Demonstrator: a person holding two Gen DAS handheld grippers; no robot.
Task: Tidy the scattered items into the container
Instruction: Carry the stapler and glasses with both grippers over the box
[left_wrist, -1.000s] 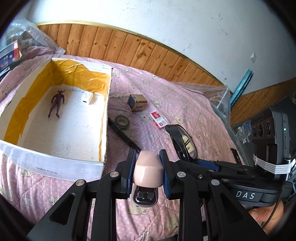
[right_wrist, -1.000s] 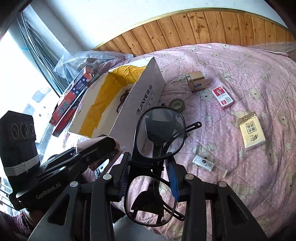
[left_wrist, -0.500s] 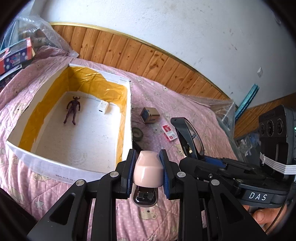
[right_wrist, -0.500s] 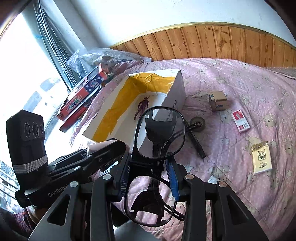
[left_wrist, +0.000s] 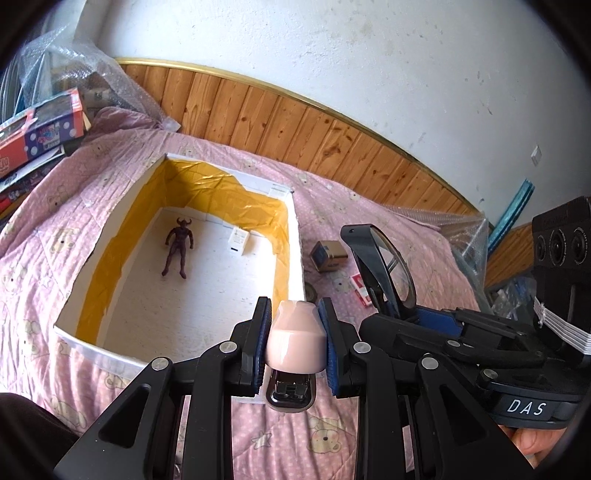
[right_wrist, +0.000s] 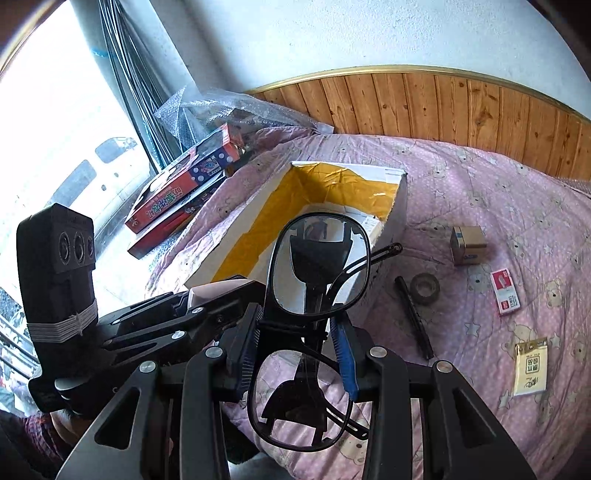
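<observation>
My left gripper (left_wrist: 294, 308) is shut on a pale pink stapler (left_wrist: 295, 343), held above the near right corner of the open white box (left_wrist: 110, 240) lined with yellow tape. Inside the box lie a dark purple figure (left_wrist: 178, 248) and a small white packet (left_wrist: 238, 242). My right gripper (right_wrist: 300, 321) is shut on black-framed glasses (right_wrist: 320, 271) at their bridge, just right of the left gripper and near the box's (right_wrist: 400, 206) near wall. The glasses (left_wrist: 384, 258) also show in the left wrist view.
On the pink quilt (right_wrist: 517, 206) right of the box lie a small brown carton (right_wrist: 467, 243), a tape roll (right_wrist: 425, 288), a black pen (right_wrist: 413, 317), a red-and-white packet (right_wrist: 506, 291) and a yellow packet (right_wrist: 531, 365). Game boxes (right_wrist: 184, 184) and bubble wrap (right_wrist: 236, 110) sit beyond the box.
Both grippers have risen and moved toward the box with the stapler and glasses still held. The box interior now shows more from above.
</observation>
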